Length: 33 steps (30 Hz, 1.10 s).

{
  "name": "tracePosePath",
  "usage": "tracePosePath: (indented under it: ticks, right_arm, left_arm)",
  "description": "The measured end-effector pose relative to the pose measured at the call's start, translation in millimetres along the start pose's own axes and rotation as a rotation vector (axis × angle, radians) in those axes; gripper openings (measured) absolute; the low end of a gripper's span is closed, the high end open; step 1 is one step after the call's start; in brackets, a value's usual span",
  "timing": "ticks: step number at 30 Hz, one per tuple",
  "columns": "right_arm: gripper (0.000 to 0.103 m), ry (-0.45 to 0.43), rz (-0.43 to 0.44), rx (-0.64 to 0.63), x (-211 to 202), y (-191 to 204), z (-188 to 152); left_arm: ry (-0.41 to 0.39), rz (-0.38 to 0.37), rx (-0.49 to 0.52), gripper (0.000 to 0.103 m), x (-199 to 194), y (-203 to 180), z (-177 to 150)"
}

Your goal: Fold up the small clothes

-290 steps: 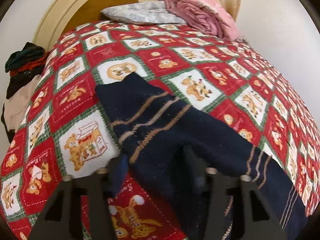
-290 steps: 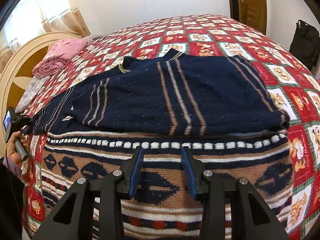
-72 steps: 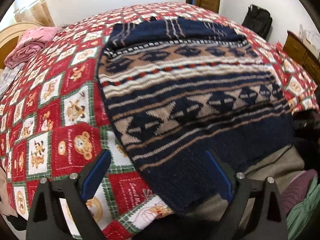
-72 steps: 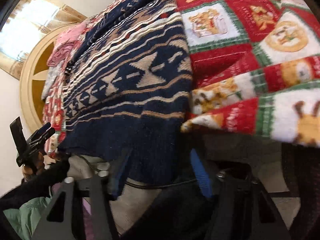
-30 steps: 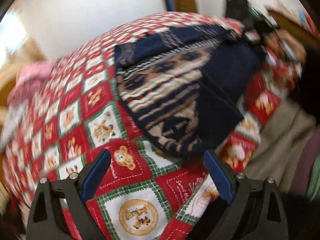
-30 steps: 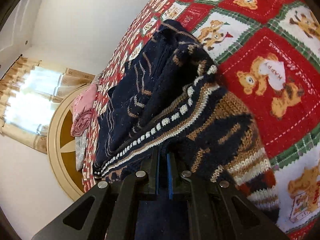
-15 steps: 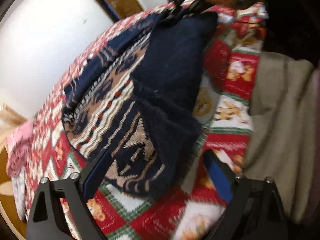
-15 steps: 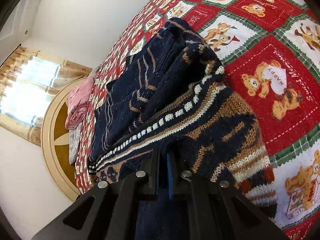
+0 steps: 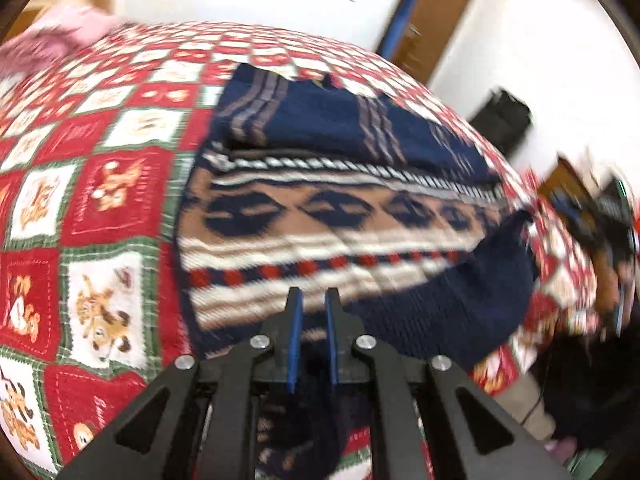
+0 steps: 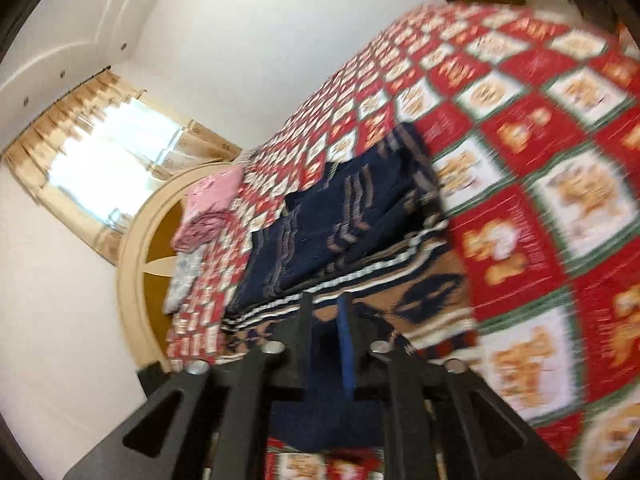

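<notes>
- Now that our left claw [image 9: 311, 312] has clamped the sweater [image 9: 340, 216] hem on the bed [image 9: 100, 200], we can fold.
- Our right claw [image 10: 325, 312] is opening, hem still between its jaws.

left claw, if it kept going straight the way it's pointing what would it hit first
Most likely the patterned sweater: the left claw points down at its striped hem band, with knit apparently already pinched between its nearly shut fingers. The frame is blurred, so depth is uncertain.
</notes>
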State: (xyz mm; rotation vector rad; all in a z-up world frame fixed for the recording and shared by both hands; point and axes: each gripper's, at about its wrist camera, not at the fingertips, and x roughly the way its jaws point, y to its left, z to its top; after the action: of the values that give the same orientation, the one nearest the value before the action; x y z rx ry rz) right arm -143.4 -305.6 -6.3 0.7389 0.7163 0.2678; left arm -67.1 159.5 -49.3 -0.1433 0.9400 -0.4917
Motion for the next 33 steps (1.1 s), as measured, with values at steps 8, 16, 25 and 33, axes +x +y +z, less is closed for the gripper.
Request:
tracePosePath:
  ticks: [8, 16, 25, 33]
  right_arm:
    - [0.073, 0.071, -0.134, -0.372, 15, 42, -35]
    - [0.073, 0.209, -0.282, -0.575, 101, 51, -42]
    - [0.073, 0.210, -0.280, -0.520, 88, 37, -47]
    - [0.073, 0.213, -0.274, -0.458, 95, 27, -46]
  left_arm:
    - [0.019, -0.044, 0.034, 0.018, -7, 0, -6]
    - [0.094, -0.042, 0.145, 0.059, -17, -8, -36]
    - [0.071, -0.147, 0.387, 0.068, -51, -36, -54]
    - [0.137, 0.018, 0.664, 0.072, -24, -73, -91]
